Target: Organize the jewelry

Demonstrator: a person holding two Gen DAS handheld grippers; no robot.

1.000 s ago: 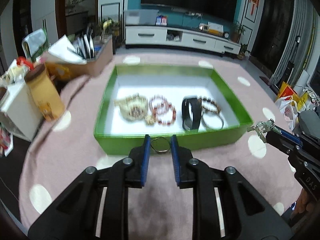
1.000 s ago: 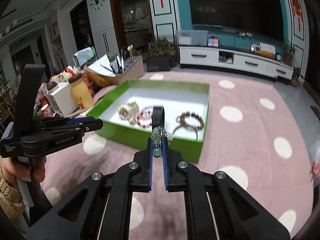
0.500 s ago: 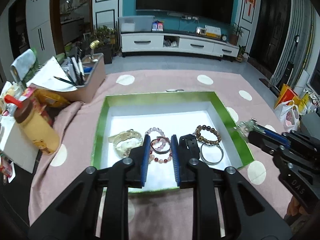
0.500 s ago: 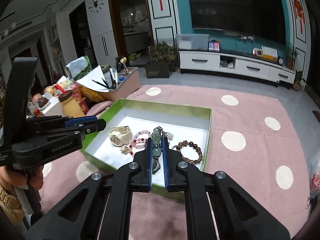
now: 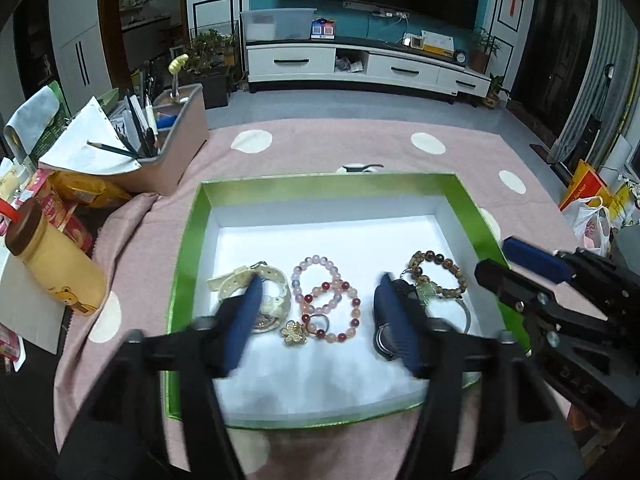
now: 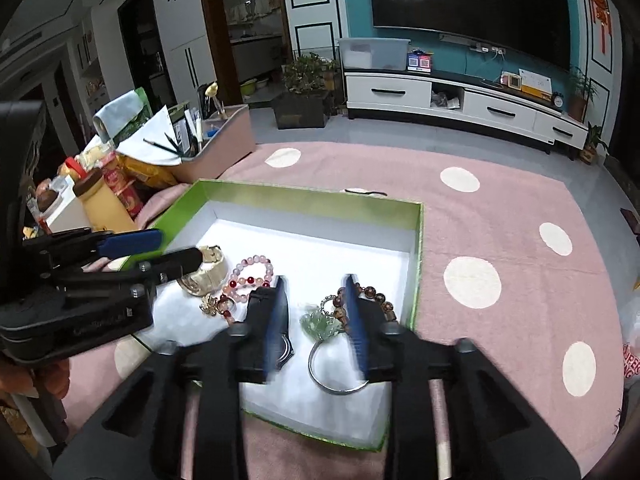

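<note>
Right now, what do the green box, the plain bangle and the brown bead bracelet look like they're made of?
The green box looks like cardboard: thin straight walls, glossy metallic-green outside, matte white inside. The plain bangle looks like polished silver-toned metal: a thin rigid ring with bright highlights. The brown bead bracelet looks like wood or seed beads, mottled brown with a dull sheen, though stone is possible.

Quick count of what's in my green box: one cream watch, one black band, three bead bracelets (pink, red-and-pink, brown), one silver bangle, one gold flower charm, one green jade charm.
</note>
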